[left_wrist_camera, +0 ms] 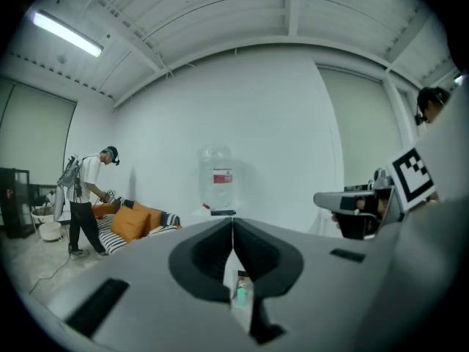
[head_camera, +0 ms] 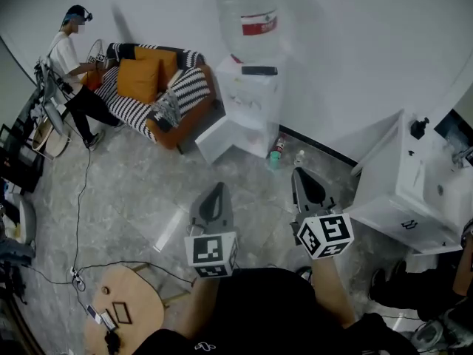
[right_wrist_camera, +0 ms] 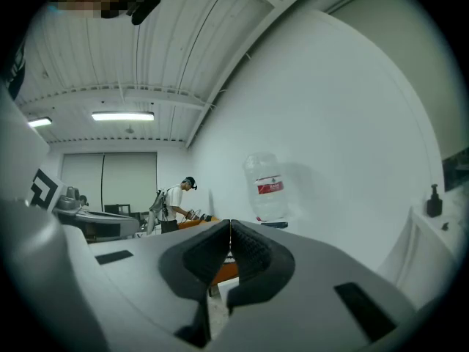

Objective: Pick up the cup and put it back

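Teal cup [head_camera: 274, 159] (likely), upright on floor [head_camera: 148, 191] at water dispenser [head_camera: 247, 98] base | ahead, right gripper [head_camera: 301, 176] nearer than left gripper [head_camera: 217, 189] | both clenched, empty

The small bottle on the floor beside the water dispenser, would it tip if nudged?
Probably: the small bottle stands upright, tall and narrow, so a high push would likely topple it. On the glossy floor a low push might slide it. It looks light, but its fill isn't visible.
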The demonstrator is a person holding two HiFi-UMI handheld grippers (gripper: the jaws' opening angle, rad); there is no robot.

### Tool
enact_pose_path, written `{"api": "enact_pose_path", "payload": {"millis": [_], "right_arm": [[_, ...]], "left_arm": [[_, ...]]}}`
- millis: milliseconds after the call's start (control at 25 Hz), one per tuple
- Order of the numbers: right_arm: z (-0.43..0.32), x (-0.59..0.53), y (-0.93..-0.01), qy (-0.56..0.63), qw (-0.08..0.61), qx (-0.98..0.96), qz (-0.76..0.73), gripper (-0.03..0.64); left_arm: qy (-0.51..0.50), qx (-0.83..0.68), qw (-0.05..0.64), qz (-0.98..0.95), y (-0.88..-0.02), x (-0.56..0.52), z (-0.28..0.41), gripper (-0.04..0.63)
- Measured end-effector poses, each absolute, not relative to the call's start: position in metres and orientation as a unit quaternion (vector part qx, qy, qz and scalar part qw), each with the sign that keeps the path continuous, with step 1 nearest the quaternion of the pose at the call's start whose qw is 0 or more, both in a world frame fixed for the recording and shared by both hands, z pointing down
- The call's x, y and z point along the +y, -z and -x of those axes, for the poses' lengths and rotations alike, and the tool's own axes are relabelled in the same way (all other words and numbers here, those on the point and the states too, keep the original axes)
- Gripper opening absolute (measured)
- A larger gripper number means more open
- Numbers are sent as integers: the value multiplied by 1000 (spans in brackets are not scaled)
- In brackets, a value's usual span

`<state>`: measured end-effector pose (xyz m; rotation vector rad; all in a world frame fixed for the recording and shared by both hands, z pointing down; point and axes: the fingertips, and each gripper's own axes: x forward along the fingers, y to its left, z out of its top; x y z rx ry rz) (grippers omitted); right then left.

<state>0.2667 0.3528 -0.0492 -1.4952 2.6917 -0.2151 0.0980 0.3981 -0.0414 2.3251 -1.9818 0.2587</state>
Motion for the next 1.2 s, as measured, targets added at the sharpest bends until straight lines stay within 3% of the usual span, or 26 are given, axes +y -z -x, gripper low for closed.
{"api": "enact_pose_path", "payload": {"millis": [120,440,640,720,920,1200], "right_arm": [[-277,335,38,83,30,872,481,11],[-206,283,5,83,-14,903,421,11],[-154,230,17,74,88,931,348,11],[-131,193,24,66,95,928,354,11],[-76,100,46,49,89,915,390,11],[-42,19,57,20,58,893,447,11]], "left_arm": [[-71,-655,41,-751,49,398,-95,12],[-76,-701,83,-704,17,358,-24,12],[-75,-709,112,-692,-14,267,40,12],[-85,-704,118,-695,-20,225,68,12],[-91,-649,65,-752,1,121,92,12],[-48,-563,23,-825,43,28,67,12]]}}
